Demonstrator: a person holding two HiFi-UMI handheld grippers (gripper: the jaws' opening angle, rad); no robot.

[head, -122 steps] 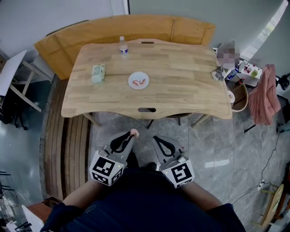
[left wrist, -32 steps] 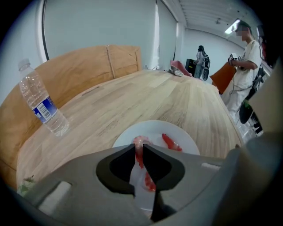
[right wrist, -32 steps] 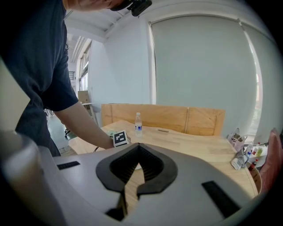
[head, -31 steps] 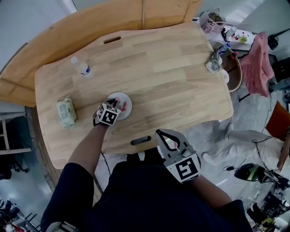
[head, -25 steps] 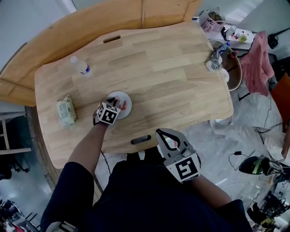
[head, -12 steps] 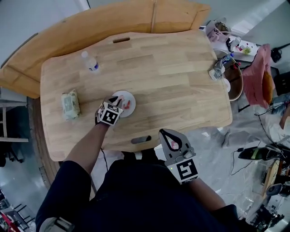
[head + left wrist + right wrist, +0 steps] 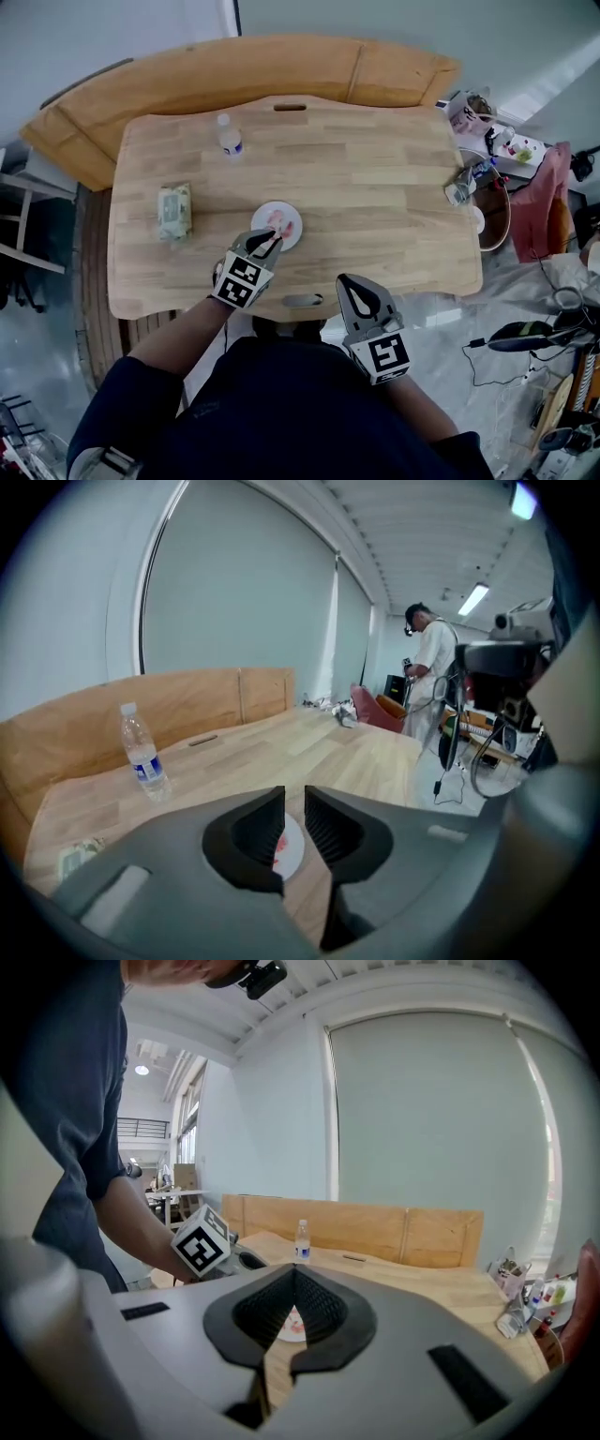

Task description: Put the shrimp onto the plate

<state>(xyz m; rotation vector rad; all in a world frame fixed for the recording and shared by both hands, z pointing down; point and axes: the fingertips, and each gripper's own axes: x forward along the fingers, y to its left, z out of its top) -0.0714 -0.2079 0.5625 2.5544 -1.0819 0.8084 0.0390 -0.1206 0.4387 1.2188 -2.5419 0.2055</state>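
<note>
- Judging by the layout, the step in hand was the release over the plate (image 7: 296, 231), which sat a little left of the middle of the table (image 7: 384, 192), toward its near edge.
- The shrimp (image 7: 281, 223) lay as pink-red pieces on the plate, inside the rim, so the placing looked done or nearly so.
- To finish well, the left gripper (image 7: 270, 240) should lift straight up and back toward the near edge. Its jaws should stay parted so that neither pad drags a shrimp off or nudges the plate.
- The left gripper's tips reached over the near rim of the plate. In the left gripper view its ribbed jaws stood a narrow gap apart with nothing between them, and the plate with a red piece showed through the gap below.
- Whether the tips touched the plate could not be told.
- The right gripper (image 7: 350, 282) was off the table, just beyond its near edge, with its jaw tips met together and empty.
- A water bottle (image 7: 228, 137) near the far edge and a wipes packet (image 7: 174, 210) toward the left edge stood well apart from the plate, clear of any withdrawal path.
</note>
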